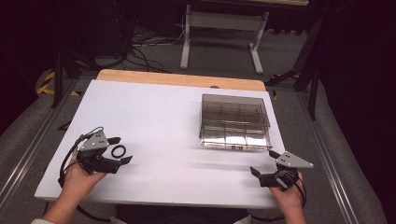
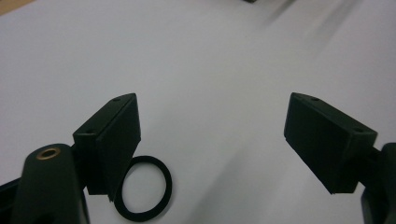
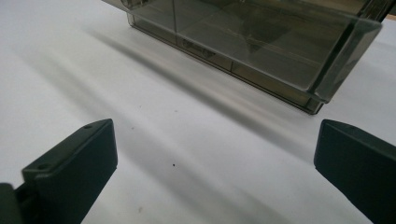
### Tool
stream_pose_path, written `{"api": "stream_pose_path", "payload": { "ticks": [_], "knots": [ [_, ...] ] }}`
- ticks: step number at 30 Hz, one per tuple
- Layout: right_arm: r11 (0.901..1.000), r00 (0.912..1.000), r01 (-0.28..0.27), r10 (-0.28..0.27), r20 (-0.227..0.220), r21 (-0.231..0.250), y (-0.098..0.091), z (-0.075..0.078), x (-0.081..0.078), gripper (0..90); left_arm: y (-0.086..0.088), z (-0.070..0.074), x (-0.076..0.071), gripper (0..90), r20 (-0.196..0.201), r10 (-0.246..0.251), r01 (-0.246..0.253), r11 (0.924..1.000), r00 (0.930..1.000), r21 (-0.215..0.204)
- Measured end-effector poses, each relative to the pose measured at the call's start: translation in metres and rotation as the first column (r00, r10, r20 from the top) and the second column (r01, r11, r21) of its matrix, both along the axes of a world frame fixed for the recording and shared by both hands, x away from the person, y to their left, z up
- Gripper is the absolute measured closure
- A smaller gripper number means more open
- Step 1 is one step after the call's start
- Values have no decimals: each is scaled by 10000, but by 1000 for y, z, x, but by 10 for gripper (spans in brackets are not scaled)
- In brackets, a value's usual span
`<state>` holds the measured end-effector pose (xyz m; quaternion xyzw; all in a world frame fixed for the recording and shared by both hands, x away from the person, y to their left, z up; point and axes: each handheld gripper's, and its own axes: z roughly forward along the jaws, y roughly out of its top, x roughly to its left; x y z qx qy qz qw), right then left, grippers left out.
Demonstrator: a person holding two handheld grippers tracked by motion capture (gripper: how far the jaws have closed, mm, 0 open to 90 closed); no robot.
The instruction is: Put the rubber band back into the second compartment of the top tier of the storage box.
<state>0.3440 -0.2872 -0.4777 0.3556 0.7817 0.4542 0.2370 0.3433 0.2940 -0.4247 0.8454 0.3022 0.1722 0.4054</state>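
Note:
A small black ring lies flat on the white table at the left. My left gripper is open around it, one jaw on each side in the high view. In the left gripper view the black ring sits by the left jaw, partly hidden behind it, and nothing is gripped between the jaws of the left gripper. My right gripper is open near the table's front right, empty. A clear smoky compartment box stands just beyond it; the box rises ahead of the right gripper.
The white table ends in a wooden strip at the far edge. Beyond it stand a white desk frame and loose cables on the grey floor. Metal rails run along both sides of the table.

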Motion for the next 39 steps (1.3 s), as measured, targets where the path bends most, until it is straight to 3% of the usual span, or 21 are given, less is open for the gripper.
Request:
{"api": "stream_pose_path", "payload": {
  "ticks": [16, 21, 25, 28, 35, 37, 39],
  "knots": [
    [10000, 10000, -28, 28, -79, -48, 0, 0, 1, 3, -1, 5, 12, 228, -605, 145, -89, 9956, 9981, 928],
    [10000, 9999, -46, 46, -109, -40, 0, -1, 1, 4, -3, 7, 17, 250, -945, 236, -87, 9878, 9952, 1556],
    [10000, 9999, -58, 58, -131, -42, 0, -1, 1, 4, -3, 8, 22, 261, -1377, 410, -106, 9766, 9896, 2146],
    [10000, 9999, -62, 61, -136, -45, 0, -1, 1, 4, -3, 7, 25, 269, -1622, 415, -47, 9752, 9859, 2213],
    [9999, 9999, -77, 76, -155, -73, 1, -1, 1, 4, -3, 8, 31, 302, -2035, 468, 139, 9577, 9780, 2873],
    [9999, 9998, -75, 73, -159, -84, 1, -1, 1, 4, -3, 8, 32, 309, -2316, 495, 237, 9528, 9715, 3028],
    [9999, 9998, -74, 73, -164, -80, 1, -1, 1, 4, -3, 8, 33, 312, -2302, 584, 175, 9490, 9714, 3147]
  ]
}}
